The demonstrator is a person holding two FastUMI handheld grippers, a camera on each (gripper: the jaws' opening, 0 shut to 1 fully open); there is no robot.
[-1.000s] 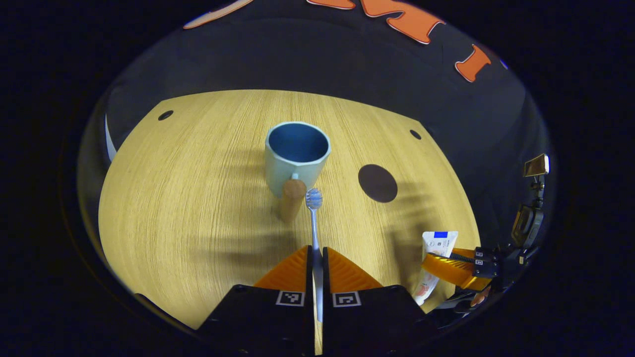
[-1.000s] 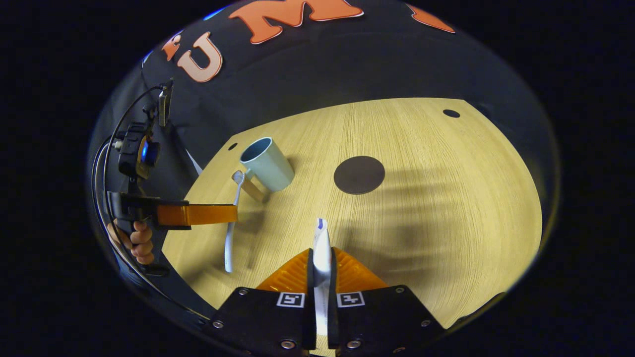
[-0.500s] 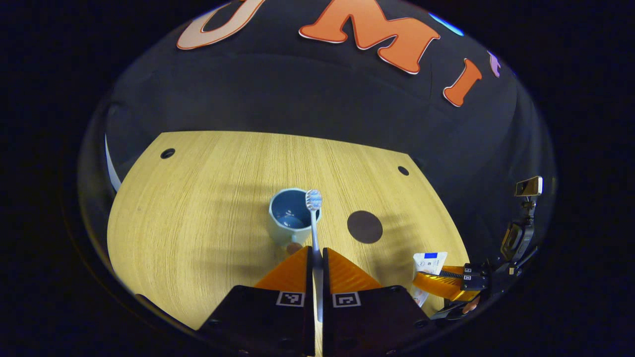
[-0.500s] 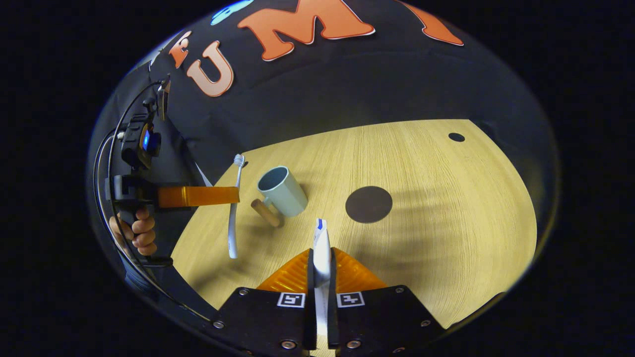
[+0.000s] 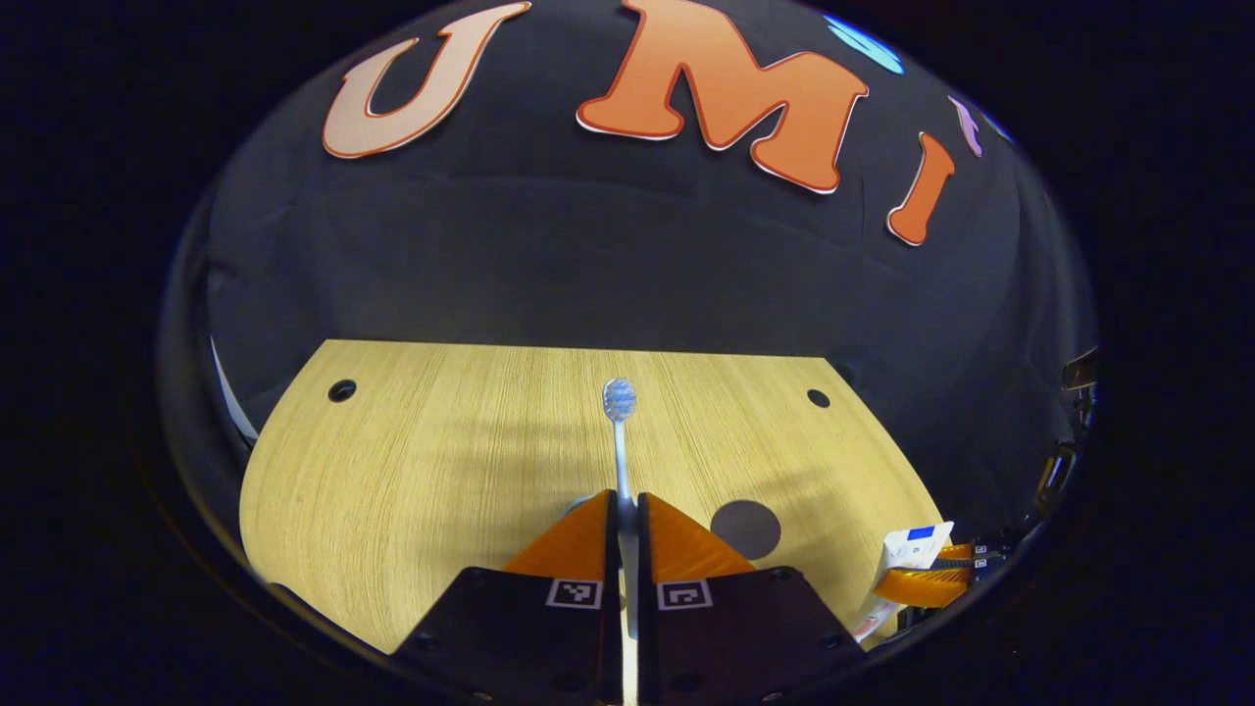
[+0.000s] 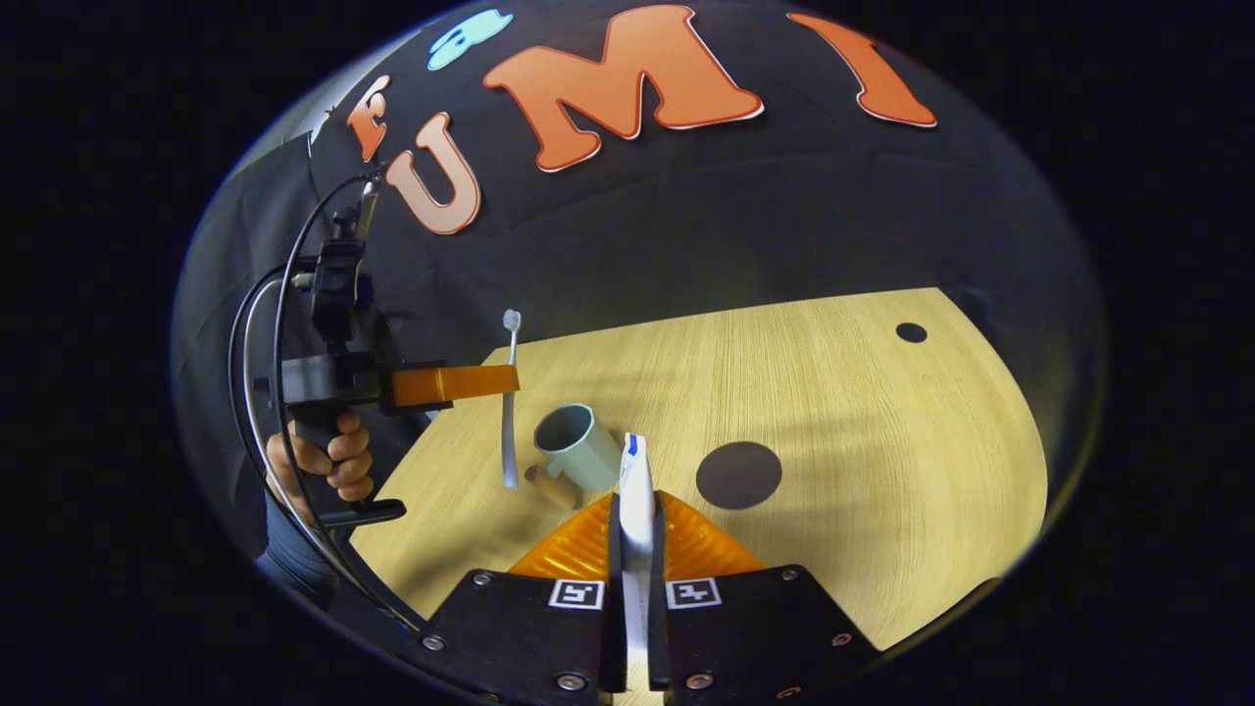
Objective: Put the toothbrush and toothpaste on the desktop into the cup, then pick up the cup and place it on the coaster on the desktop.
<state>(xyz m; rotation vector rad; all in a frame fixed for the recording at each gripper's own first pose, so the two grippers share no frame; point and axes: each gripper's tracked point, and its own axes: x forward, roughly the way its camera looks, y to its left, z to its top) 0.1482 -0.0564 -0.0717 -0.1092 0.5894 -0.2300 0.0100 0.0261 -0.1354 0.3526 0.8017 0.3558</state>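
While the left gripper (image 6: 510,382) has lifted its white toothbrush (image 6: 509,412) upright above the pale blue cup (image 6: 578,456) on the wooden tabletop (image 6: 863,412), fingers clamped, the right gripper (image 6: 635,520) holds the white toothpaste tube (image 6: 635,500); dark round coaster (image 6: 738,475) waits rightward.

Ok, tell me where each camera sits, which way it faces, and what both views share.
Left gripper view: rides on the left hand-held gripper, looking forward over the desktop to the booth wall; its own fingers clamp the toothbrush.
Right gripper view: rides on the right hand-held gripper, clamping the toothpaste, facing the cup; a hand holds the other gripper at left.
Shared: coaster, desktop, toothbrush, toothpaste.
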